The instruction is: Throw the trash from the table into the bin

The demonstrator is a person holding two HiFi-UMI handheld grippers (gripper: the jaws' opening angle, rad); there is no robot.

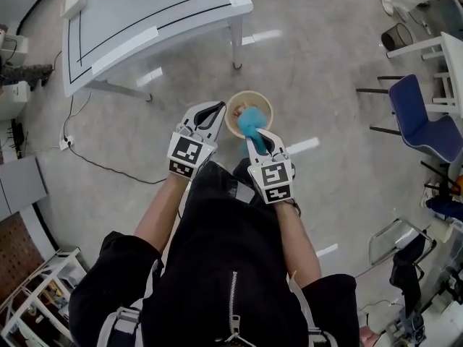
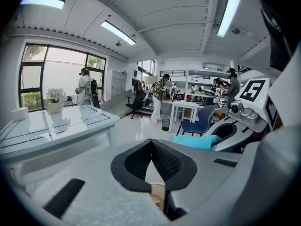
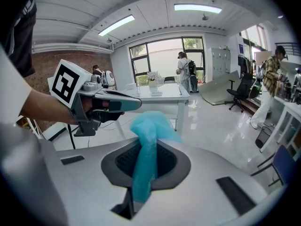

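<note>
A round beige bin [image 1: 249, 100] stands on the floor just ahead of me. My right gripper [image 1: 255, 142] [image 3: 146, 147] is shut on a crumpled teal piece of trash [image 1: 249, 121] [image 3: 151, 126], which hangs over the bin's near rim. Beside it on the left, my left gripper [image 1: 215, 110] [image 2: 151, 142] has its fingertips together and points at the bin's left rim. Low in the gap behind those tips shows a tan strip [image 2: 157, 194], probably the bin. The left gripper view also shows the teal trash [image 2: 200, 141] in the other gripper.
A white table [image 1: 145, 20] stands beyond the bin to the left. A blue chair [image 1: 419, 118] and a small dark waste basket [image 1: 396, 36] are at the right. A cable [image 1: 108, 168] runs across the floor at the left. People stand far back in the room.
</note>
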